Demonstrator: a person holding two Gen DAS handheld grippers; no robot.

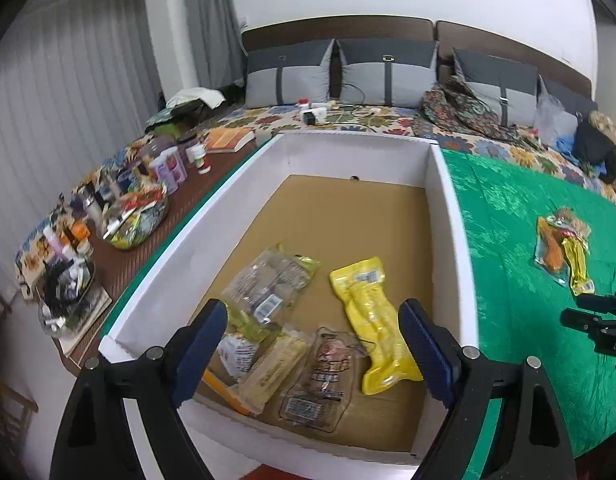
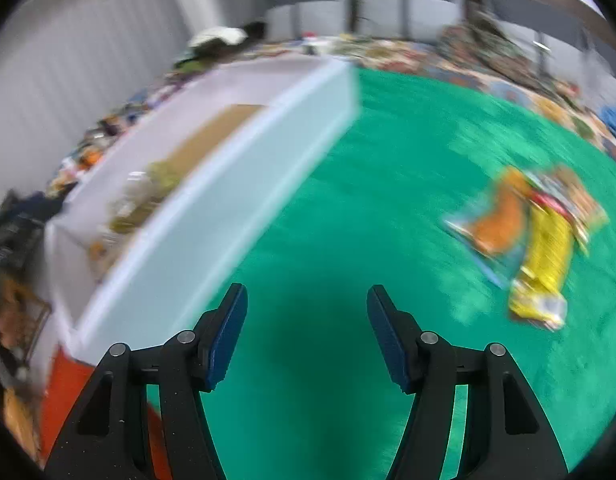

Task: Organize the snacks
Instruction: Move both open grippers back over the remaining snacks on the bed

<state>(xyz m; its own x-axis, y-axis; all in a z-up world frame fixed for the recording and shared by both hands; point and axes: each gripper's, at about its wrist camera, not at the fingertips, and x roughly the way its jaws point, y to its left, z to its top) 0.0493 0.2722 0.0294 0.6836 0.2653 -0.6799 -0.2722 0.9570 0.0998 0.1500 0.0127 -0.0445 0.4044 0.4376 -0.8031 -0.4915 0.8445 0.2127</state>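
A white cardboard box [image 1: 243, 184] with a brown floor stands on the green cloth [image 1: 508, 208]. In it lie a yellow packet [image 1: 372, 320], a clear packet of grey biscuits [image 1: 267, 284], a brown clear packet [image 1: 324, 380] and a beige packet [image 1: 271, 372]. My left gripper [image 1: 312, 308] hangs open above them with nothing between its fingers. In the blurred right wrist view, my right gripper [image 2: 306, 290] stands open over bare green cloth [image 2: 388, 160] beside the box [image 2: 227, 208]. A small pile with an orange packet [image 2: 500, 224] and a yellow packet [image 2: 544, 260] lies to its right.
Left of the box, a brown mat carries a glass bowl of sachets [image 1: 135, 220], several bottles [image 1: 171, 164] and an orange book [image 1: 229, 140]. Behind are a floral bedspread [image 1: 348, 120], grey pillows [image 1: 388, 72] and a dark bag [image 1: 596, 148]. The right gripper's body [image 1: 596, 320] shows at the edge.
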